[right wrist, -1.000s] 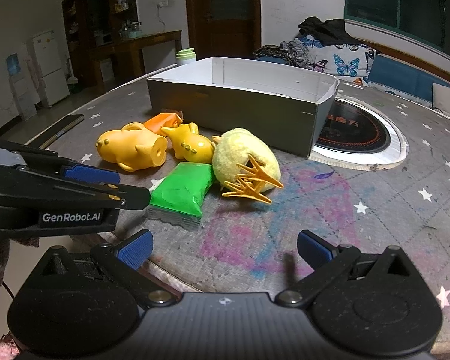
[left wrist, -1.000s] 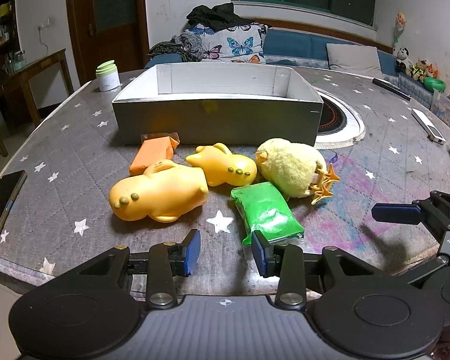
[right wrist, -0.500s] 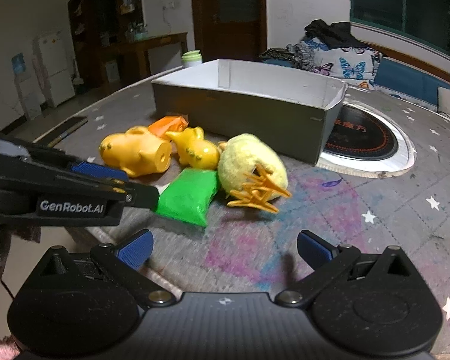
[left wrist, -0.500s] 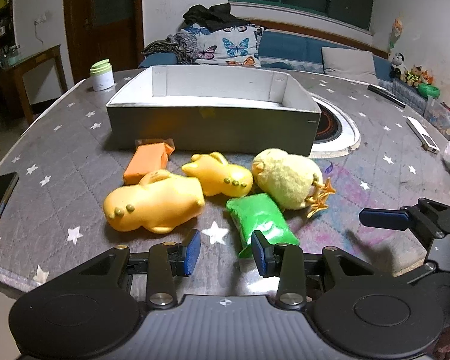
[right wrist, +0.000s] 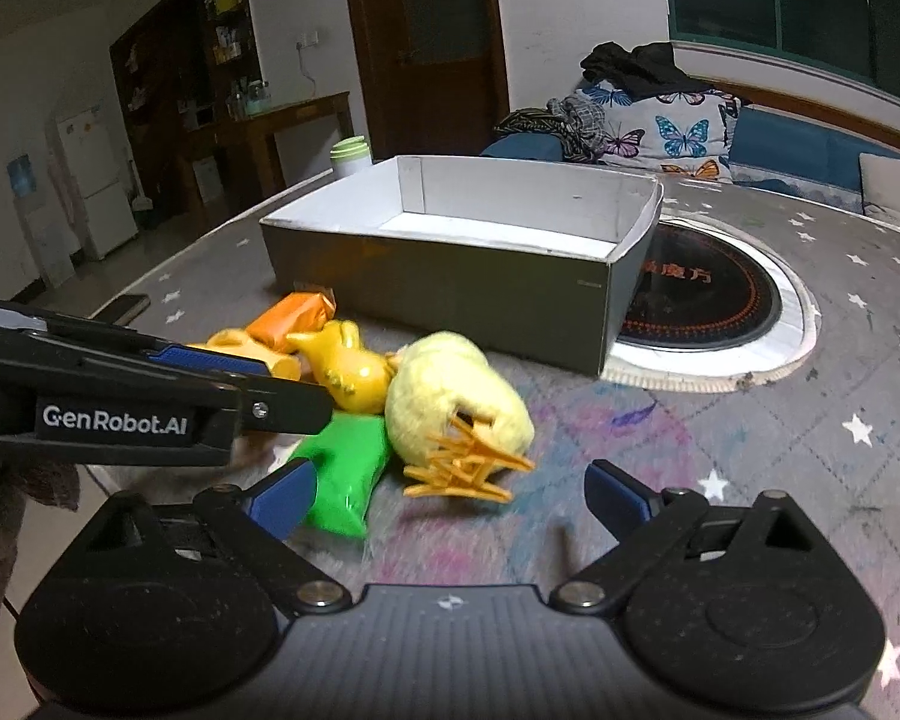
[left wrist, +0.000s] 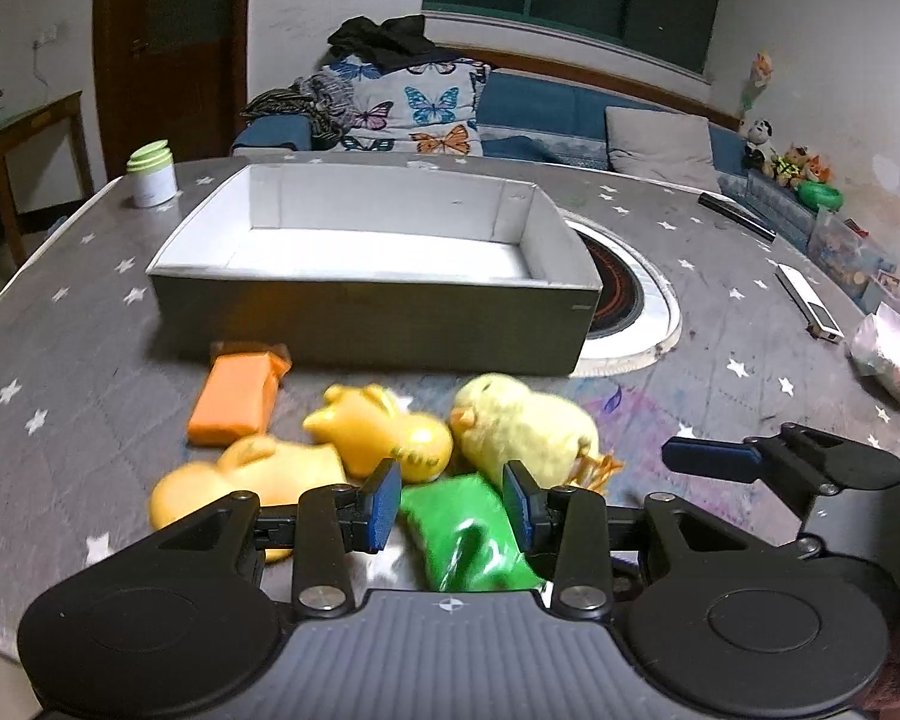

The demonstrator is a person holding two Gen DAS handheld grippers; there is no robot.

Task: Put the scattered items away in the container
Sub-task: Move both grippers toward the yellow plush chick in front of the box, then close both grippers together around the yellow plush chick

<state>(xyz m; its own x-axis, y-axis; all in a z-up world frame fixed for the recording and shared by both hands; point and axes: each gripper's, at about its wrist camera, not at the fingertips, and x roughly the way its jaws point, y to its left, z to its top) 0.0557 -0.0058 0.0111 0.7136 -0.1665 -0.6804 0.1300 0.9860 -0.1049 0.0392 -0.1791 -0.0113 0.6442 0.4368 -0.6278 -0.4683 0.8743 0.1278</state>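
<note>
A grey box (left wrist: 372, 315) with a white inside stands on the star-patterned table; it also shows in the right wrist view (right wrist: 450, 291). In front of it lie an orange packet (left wrist: 234, 399), two yellow rubber toys (left wrist: 384, 438) (left wrist: 246, 480), a fluffy yellow chick (left wrist: 525, 426) and a green packet (left wrist: 468, 534). My left gripper (left wrist: 453, 507) is open, its jaws on either side of the green packet's near end. My right gripper (right wrist: 450, 495) is open wide, just in front of the chick (right wrist: 456, 402) and the green packet (right wrist: 345, 474).
A white jar with a green lid (left wrist: 152, 174) stands at the table's far left. A round induction plate (left wrist: 621, 300) is set in the table right of the box. A remote (left wrist: 807, 303) and a plastic bag (left wrist: 891, 354) lie at the right edge.
Both grippers have moved forward towards the items. The left gripper's jaws now straddle the green packet's near end. The right gripper has closed in on the chick.
</note>
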